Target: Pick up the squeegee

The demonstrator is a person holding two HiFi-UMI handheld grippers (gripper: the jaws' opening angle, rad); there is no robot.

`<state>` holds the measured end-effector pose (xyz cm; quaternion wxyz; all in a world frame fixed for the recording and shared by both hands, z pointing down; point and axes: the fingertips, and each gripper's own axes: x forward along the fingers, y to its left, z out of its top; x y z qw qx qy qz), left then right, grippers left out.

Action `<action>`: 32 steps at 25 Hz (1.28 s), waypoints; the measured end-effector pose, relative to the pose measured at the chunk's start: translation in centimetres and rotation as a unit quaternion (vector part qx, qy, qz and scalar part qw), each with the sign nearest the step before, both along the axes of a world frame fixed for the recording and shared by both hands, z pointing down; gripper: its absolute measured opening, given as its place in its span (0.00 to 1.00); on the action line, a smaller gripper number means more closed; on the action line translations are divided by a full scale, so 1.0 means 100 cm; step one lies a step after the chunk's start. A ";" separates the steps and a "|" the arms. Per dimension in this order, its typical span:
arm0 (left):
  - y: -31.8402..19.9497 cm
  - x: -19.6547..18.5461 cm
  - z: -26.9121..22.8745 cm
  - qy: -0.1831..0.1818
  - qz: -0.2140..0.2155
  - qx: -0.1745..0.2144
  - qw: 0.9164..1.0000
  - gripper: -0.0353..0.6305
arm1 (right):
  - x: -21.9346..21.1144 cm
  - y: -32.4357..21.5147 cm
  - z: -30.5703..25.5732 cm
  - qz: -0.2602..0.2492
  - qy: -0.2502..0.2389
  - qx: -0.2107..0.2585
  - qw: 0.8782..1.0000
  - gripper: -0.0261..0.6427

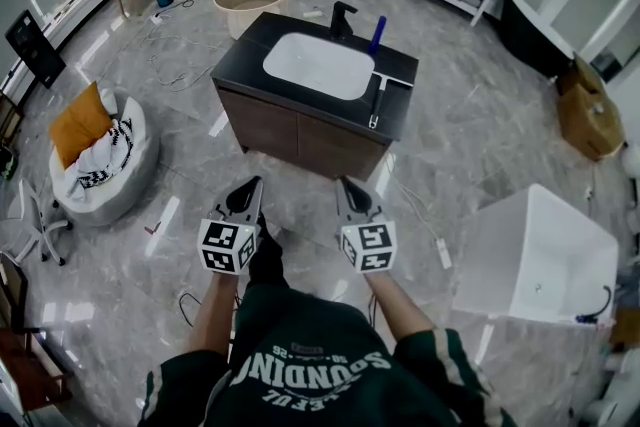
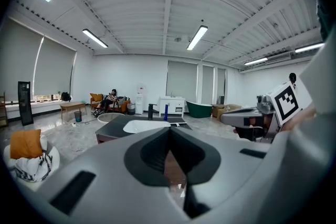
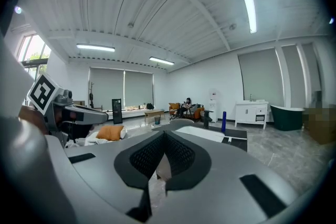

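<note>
Black countertop [image 1: 250, 60] held the squeegee [image 1: 377, 103] at three o'clock of the basin [image 1: 318, 65], its handle pointing toward six. Left gripper [image 1: 253, 187] and right gripper [image 1: 346, 187] hovered at the countertop's six o'clock, well apart from it, jaws closed on nothing.

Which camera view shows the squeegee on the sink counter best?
The head view: it looks down on the whole squeegee, blade and handle, lying on the black counter right of the basin. Both gripper views see it far off and edge-on, as a thin sliver.
</note>
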<state>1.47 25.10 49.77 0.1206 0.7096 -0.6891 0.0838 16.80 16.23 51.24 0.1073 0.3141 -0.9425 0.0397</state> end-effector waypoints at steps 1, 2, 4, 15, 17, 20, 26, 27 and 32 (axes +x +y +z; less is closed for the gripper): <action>-0.006 -0.002 0.003 0.001 0.002 0.000 1.000 0.06 | -0.003 -0.005 0.001 0.000 0.000 0.002 1.000 0.04; -0.013 -0.005 0.005 0.001 0.004 0.001 1.000 0.06 | -0.006 -0.011 0.002 0.001 0.000 0.003 1.000 0.04; -0.029 -0.013 0.009 0.002 0.009 0.002 1.000 0.06 | -0.016 -0.024 0.003 0.003 -0.001 0.005 1.000 0.04; -0.124 -0.102 0.026 0.014 0.038 -0.018 0.999 0.06 | -0.096 -0.111 0.017 0.038 0.009 -0.021 0.999 0.04; -0.148 -0.122 0.026 0.015 0.047 -0.019 0.999 0.06 | -0.115 -0.130 0.018 0.044 0.012 -0.024 0.999 0.04; -0.184 -0.149 0.024 0.018 0.063 -0.018 0.998 0.06 | -0.143 -0.159 0.014 0.056 0.015 -0.027 0.998 0.04; -0.257 -0.200 0.017 0.017 0.102 -0.017 0.995 0.06 | -0.187 -0.215 0.007 0.096 0.023 -0.035 0.994 0.04; -0.268 -0.208 0.016 0.017 0.108 -0.016 0.994 0.06 | -0.194 -0.223 0.006 0.103 0.025 -0.036 0.994 0.04; -0.318 -0.246 0.013 0.019 0.137 -0.015 0.990 0.06 | -0.226 -0.264 0.001 0.134 0.034 -0.037 0.990 0.04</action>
